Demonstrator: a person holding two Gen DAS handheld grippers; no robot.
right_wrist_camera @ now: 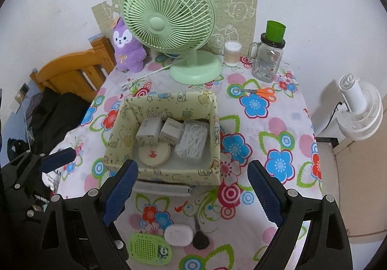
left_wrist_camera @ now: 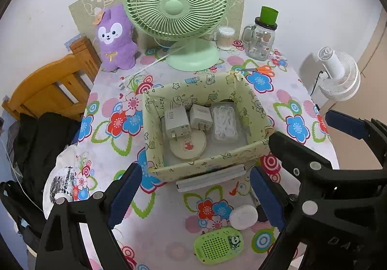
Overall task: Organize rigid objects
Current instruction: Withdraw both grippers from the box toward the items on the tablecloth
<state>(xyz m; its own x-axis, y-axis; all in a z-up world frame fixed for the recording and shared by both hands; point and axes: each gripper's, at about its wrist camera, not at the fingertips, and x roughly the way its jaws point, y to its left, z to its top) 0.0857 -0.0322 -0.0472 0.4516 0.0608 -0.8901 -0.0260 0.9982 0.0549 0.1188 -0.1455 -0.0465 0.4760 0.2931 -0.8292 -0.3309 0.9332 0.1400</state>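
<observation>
A cream fabric box (left_wrist_camera: 212, 163) (right_wrist_camera: 159, 173) sits mid-table. Inside lie two white chargers (left_wrist_camera: 176, 122) (right_wrist_camera: 148, 133), a round compact (left_wrist_camera: 187, 146) (right_wrist_camera: 154, 155) and a clear case of white cord (left_wrist_camera: 223, 124) (right_wrist_camera: 192, 140). A grey flat bar (left_wrist_camera: 210, 179) (right_wrist_camera: 160, 189) lies against the box's near wall. Nearer lie a white oval case (left_wrist_camera: 243, 216) (right_wrist_camera: 179, 235), a green panda device (left_wrist_camera: 219, 248) (right_wrist_camera: 150, 249) and a black-handled tool (right_wrist_camera: 199, 237). My left gripper (left_wrist_camera: 196, 197) and right gripper (right_wrist_camera: 192, 197) are open and empty, above the near table.
A green desk fan (left_wrist_camera: 179, 11) (right_wrist_camera: 169, 27), purple plush (left_wrist_camera: 116, 37), cotton-swab tub (right_wrist_camera: 232, 53) and glass jar with green cup (right_wrist_camera: 268, 57) stand at the back. Orange scissors (right_wrist_camera: 261, 93) lie behind the box at right. A wooden chair (left_wrist_camera: 48, 86) stands left, a white fan (right_wrist_camera: 358, 110) right.
</observation>
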